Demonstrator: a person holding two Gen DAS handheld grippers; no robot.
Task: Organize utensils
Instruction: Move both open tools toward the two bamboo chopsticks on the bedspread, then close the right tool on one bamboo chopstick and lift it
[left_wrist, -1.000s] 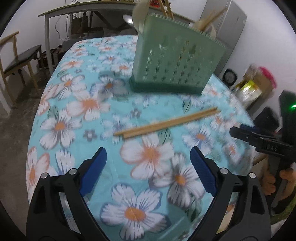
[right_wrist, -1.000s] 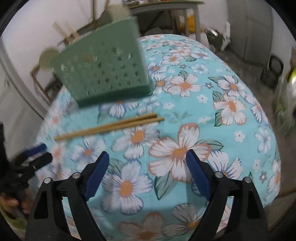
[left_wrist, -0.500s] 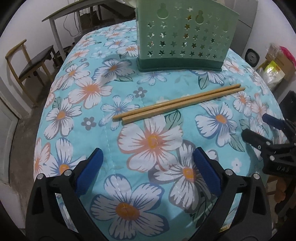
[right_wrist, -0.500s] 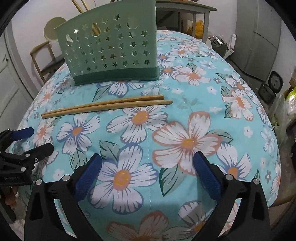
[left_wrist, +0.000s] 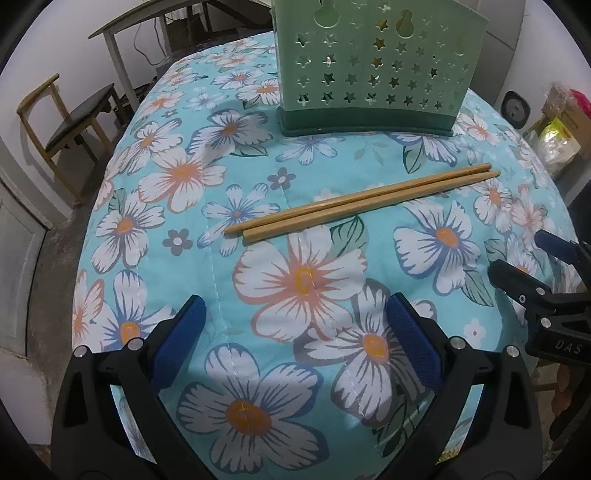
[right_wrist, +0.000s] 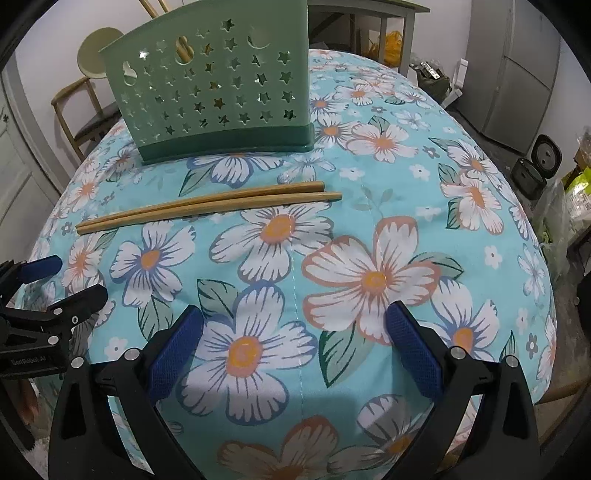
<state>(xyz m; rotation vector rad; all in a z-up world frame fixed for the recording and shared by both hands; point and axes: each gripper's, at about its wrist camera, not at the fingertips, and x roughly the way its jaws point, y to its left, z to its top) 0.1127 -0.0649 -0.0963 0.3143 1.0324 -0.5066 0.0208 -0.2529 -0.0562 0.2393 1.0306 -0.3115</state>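
In the left wrist view, the left gripper (left_wrist: 293, 328) is hovering over the near edge of the table (left_wrist: 177, 236), its blue-padded fingers (left_wrist: 181, 334) spread wide with nothing between them. A pair of wooden chopsticks (left_wrist: 364, 203) is lying side by side on the flowered tablecloth, touching along their length, out in the middle of the table and apart from the gripper. Beyond them, toward the far edge, a green utensil holder (left_wrist: 373, 74) with star-shaped holes is standing upright on its darker base. The right gripper (left_wrist: 532, 266) is showing at the right edge of the table, its fingers parted and holding nothing. A wooden chair (left_wrist: 70, 125) is sitting on the floor off the table's left side. In the right wrist view, the right gripper (right_wrist: 295, 332) is hanging over the near edge of the table (right_wrist: 480, 236), fingers wide apart and empty. The chopsticks (right_wrist: 207, 208) are lying ahead and to the left, just in front of the utensil holder (right_wrist: 218, 85) without touching it. The left gripper (right_wrist: 62, 280) is reaching in at the left edge, open and empty. A grey fridge (right_wrist: 517, 70) is standing against the far wall on the right.
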